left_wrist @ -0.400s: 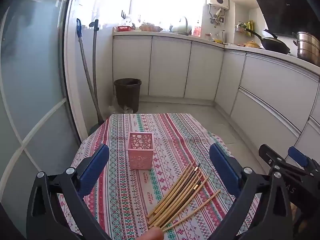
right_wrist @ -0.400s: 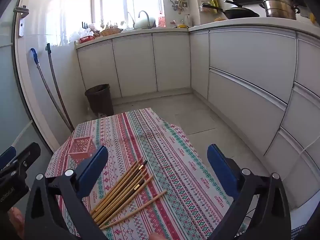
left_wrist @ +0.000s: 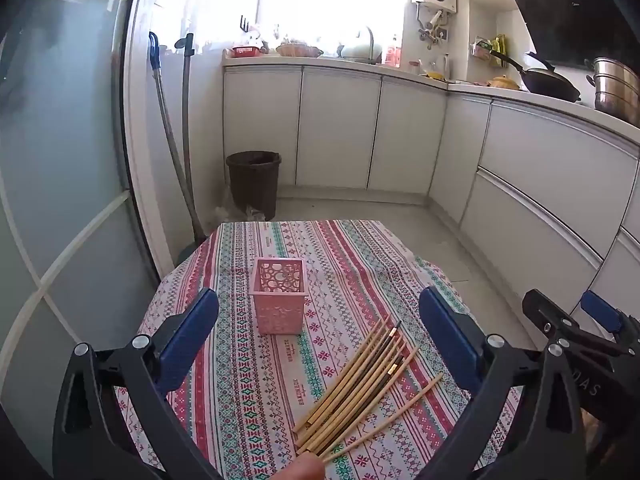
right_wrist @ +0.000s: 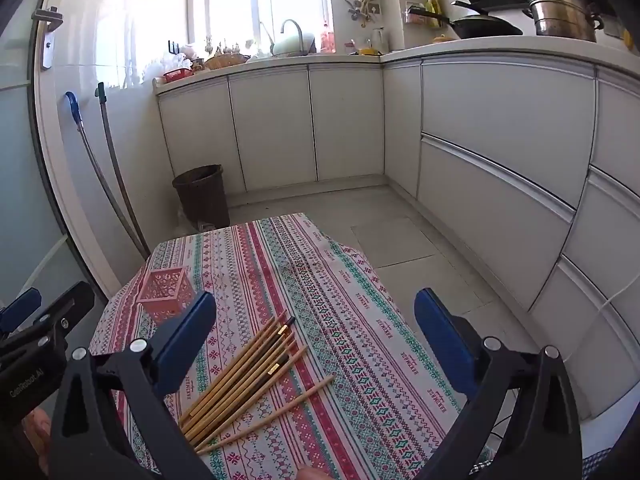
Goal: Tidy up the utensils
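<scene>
A bundle of several wooden chopsticks (left_wrist: 360, 380) (right_wrist: 244, 376) lies fanned on the patterned tablecloth, one stick a little apart on the near side. A pink perforated square holder (left_wrist: 279, 296) (right_wrist: 166, 292) stands upright and empty to their left. My left gripper (left_wrist: 320, 340) hovers open above the near table, with the holder and chopsticks seen between its blue pads. My right gripper (right_wrist: 316, 336) is also open, above the chopsticks and to their right. Each gripper shows at the edge of the other's view.
The small table (left_wrist: 248, 380) with a striped cloth stands on a kitchen floor. A dark waste bin (left_wrist: 254, 184) sits beyond it by white cabinets. Two mop handles (left_wrist: 176, 152) lean on the left wall. A fingertip (left_wrist: 304, 470) shows at the bottom edge.
</scene>
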### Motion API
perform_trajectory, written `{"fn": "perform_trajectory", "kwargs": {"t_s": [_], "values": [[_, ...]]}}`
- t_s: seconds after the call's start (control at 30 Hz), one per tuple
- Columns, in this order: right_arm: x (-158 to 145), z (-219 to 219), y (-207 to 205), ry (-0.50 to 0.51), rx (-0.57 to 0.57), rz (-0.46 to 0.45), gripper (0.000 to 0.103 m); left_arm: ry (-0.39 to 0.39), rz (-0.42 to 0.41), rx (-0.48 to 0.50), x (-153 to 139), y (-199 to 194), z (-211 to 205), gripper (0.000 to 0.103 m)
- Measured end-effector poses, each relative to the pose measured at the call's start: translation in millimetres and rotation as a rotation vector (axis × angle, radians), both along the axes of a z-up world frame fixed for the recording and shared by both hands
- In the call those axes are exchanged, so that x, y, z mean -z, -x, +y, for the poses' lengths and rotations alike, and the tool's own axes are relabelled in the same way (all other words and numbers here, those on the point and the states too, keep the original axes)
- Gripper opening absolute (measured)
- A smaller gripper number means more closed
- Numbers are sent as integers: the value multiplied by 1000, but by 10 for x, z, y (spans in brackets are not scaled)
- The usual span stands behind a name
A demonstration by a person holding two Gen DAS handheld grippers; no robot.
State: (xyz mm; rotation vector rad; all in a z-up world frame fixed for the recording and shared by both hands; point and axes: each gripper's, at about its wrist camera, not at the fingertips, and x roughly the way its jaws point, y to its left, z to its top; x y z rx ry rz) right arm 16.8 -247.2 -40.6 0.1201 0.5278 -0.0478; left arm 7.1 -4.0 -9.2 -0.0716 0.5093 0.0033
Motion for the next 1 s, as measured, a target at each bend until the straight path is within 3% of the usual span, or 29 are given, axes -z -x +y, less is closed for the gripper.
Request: {"fn": "perform_trajectory", "kwargs": {"t_s": [1.0], "values": [[94,-14,-66,-6,4,35,97,9,23,-28,74,-36,23,96]]}}
